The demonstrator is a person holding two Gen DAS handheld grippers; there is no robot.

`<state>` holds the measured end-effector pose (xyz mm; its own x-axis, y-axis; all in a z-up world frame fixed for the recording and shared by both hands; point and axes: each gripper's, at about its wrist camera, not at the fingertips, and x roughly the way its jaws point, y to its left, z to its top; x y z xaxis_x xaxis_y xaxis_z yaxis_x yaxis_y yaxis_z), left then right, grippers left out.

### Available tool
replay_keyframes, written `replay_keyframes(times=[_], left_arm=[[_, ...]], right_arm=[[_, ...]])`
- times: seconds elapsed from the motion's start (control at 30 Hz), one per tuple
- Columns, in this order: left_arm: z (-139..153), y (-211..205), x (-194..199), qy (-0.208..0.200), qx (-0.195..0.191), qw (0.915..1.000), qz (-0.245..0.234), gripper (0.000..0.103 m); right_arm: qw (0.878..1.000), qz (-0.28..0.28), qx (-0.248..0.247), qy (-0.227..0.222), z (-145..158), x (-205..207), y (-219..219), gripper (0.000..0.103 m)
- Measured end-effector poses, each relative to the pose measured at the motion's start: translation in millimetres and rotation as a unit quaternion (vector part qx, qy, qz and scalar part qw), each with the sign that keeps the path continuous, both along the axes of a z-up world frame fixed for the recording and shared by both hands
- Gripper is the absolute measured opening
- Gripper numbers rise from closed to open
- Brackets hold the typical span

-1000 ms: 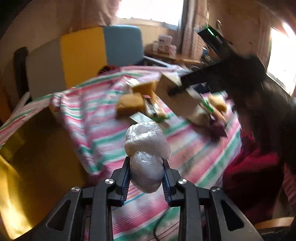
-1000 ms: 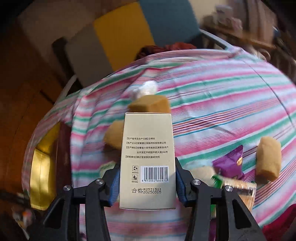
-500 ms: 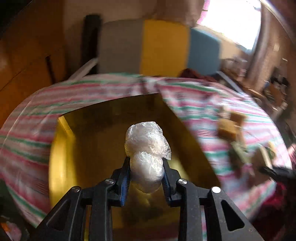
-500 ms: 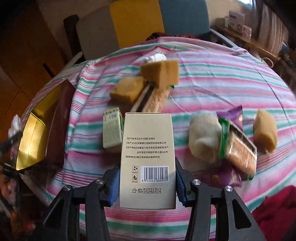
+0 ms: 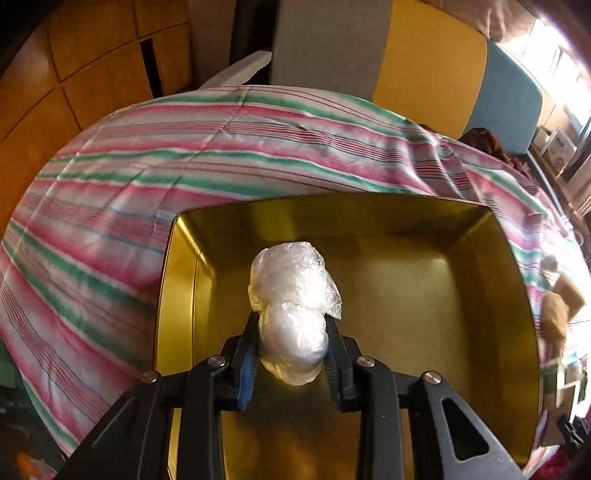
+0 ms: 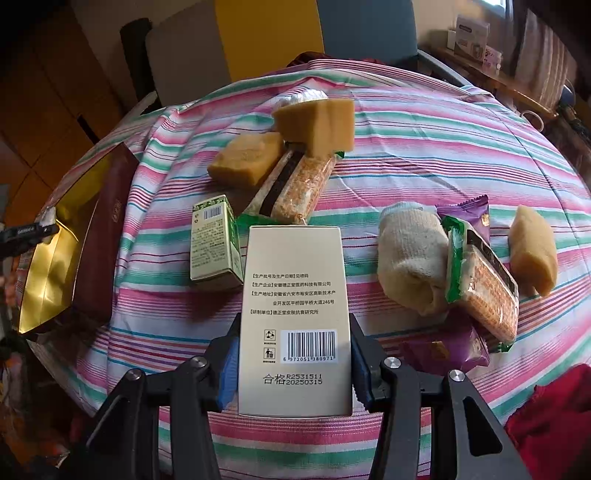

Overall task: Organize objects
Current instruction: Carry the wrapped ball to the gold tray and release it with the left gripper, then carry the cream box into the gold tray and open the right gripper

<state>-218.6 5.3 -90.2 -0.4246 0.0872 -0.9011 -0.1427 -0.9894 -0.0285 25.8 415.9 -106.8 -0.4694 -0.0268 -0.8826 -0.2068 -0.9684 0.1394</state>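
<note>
My left gripper (image 5: 291,321) hangs over the inside of a gold-lined box (image 5: 461,295) and grips a white bundle wrapped in clear plastic (image 5: 291,280). Its jaws are opening while the pads still touch the bundle's sides. My right gripper (image 6: 293,325) is shut on a beige carton (image 6: 295,288), its barcode side facing the camera, above the striped tablecloth (image 6: 424,155). In the right wrist view the gold box (image 6: 48,266) with its maroon outer wall stands at the table's left edge.
On the cloth beyond the carton lie a small green box (image 6: 212,243), two yellow blocks (image 6: 247,158), cracker packs (image 6: 295,184), a rolled cream sock (image 6: 410,258), purple packets (image 6: 469,218) and a yellow roll (image 6: 532,251). A multicoloured chair (image 6: 266,33) stands behind the table.
My left gripper swung left from above the cloth to over the gold box, carrying the bundle. The right gripper dropped slightly toward the items, then held still with the carton.
</note>
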Motion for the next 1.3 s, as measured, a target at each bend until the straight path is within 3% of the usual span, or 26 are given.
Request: replay_keyframes(times=[0.17, 0.23, 0.6, 0.83, 1.03, 1.3], left_arm=[[-2, 0, -13, 0.013, -0.028, 0.9995, 0.001, 0.048], [5, -5, -9, 0.021, -0.018, 0.9996, 0.007, 0.066], [59, -15, 76, 0.114, 0.010, 0.9934, 0.012, 0.066], [67, -27, 124, 0.120, 0.041, 0.9917, 0.018, 0.066], [69, -32, 151, 0.126, 0.047, 0.9907, 0.023, 0.066], [77, -43, 174, 0.141, 0.043, 0.9887, 0.029, 0.066]], right_arm=[[1.000, 0.005, 0.009, -0.003, -1, -2, -3, 0.050], [1.000, 0.005, 0.009, -0.004, -1, -2, -3, 0.050], [1.000, -0.008, 0.005, 0.013, 12, 1, -5, 0.050], [0.999, 0.013, 0.013, 0.050, 43, -1, -24, 0.050], [0.995, 0.062, 0.005, 0.078, 68, -12, -63, 0.050], [0.981, 0.167, -0.042, 0.090, 81, -58, -155, 0.050]])
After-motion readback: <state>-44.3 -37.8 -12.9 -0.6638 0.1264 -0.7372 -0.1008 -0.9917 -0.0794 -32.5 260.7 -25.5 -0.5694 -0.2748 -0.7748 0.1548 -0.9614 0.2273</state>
